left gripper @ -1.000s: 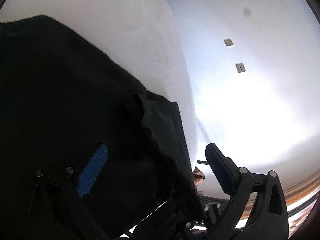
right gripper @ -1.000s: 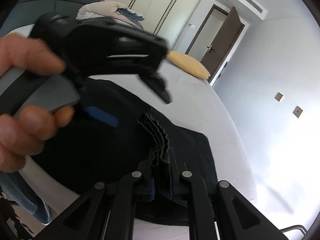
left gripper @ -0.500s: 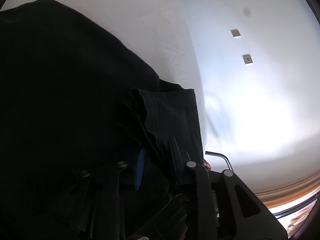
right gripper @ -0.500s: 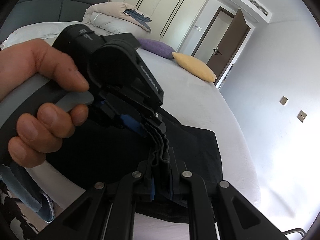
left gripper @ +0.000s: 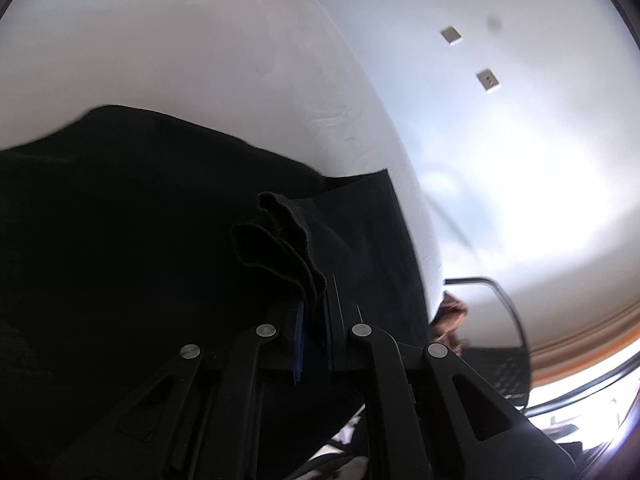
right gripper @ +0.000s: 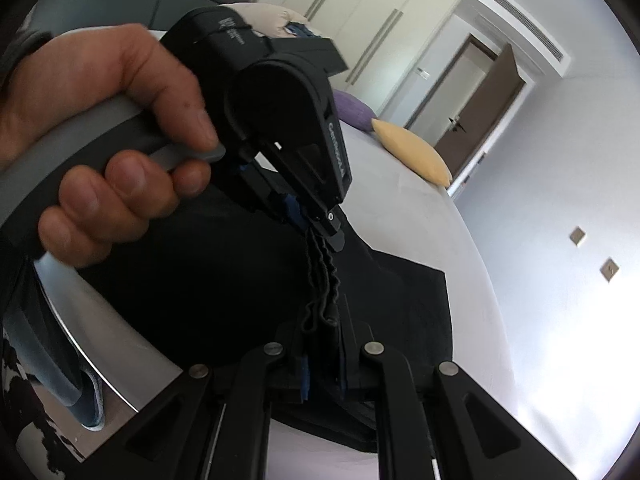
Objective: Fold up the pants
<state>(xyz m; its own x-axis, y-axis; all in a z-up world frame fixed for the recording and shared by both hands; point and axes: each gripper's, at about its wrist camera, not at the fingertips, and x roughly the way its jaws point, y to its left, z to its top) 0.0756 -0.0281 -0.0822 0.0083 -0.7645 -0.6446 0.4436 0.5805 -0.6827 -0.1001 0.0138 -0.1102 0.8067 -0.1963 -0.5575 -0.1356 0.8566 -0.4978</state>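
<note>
Black pants (left gripper: 120, 220) lie spread on a white bed (left gripper: 180, 52); they also show in the right wrist view (right gripper: 400, 300). My left gripper (left gripper: 316, 304) is shut on a bunched, layered edge of the pants (left gripper: 276, 240). My right gripper (right gripper: 324, 344) is shut on the same bunched edge (right gripper: 320, 276), a short way from the left one. In the right wrist view the left gripper (right gripper: 320, 224) hangs just beyond mine, held by a hand (right gripper: 120, 140), its tips clamped on the fabric. The strip of cloth runs taut between the two grippers, lifted off the bed.
A yellow pillow (right gripper: 412, 156) and a purple pillow (right gripper: 352, 110) lie at the bed's far end, with a heaped duvet (right gripper: 280, 20) by the dark headboard. A brown door (right gripper: 480, 104) and wardrobes stand beyond. A wall with sockets (left gripper: 488, 79) runs along the bed's right side.
My left gripper was open beside the pants; it has closed on the bunched edge next to my right gripper. Both now hold it raised.
</note>
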